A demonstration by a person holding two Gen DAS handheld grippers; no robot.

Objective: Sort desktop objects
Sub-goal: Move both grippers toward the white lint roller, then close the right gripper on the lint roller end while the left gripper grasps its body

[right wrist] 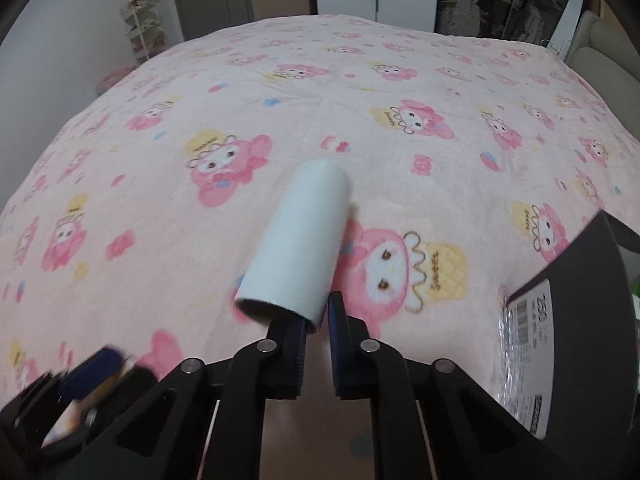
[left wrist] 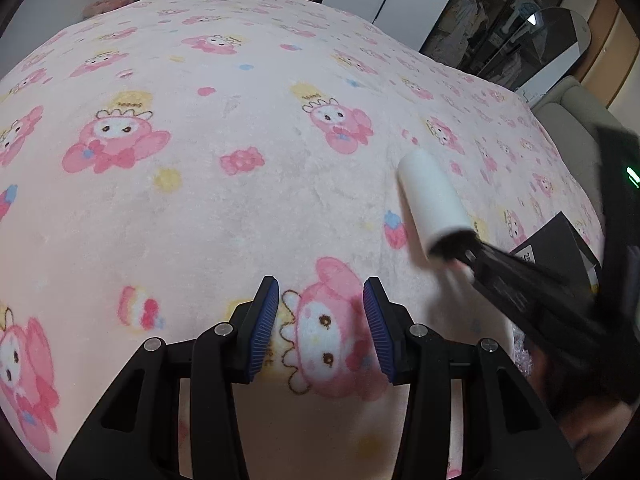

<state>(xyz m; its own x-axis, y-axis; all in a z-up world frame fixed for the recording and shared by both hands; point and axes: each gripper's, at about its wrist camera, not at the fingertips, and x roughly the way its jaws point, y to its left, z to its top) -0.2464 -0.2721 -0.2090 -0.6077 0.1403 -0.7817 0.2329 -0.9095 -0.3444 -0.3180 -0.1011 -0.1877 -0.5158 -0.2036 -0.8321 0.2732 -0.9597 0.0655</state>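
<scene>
White roll [right wrist: 296,240] in rt claw [right wrist: 316,332], lots of open blanket [right wrist: 360,80] ahead

The lint roller [right wrist: 294,244] is a white paper-wrapped cylinder, smooth and clean-looking, with a rounded far end and an open hollow near end. It is lifted above the pink blanket [right wrist: 168,216], tilted so it points far and slightly right. Its near end sits between the fingers of the right hand-held gripper [right wrist: 316,320], which clamp it there. In the left wrist view the lint roller [left wrist: 434,204] stands right of centre, blurred.
</scene>
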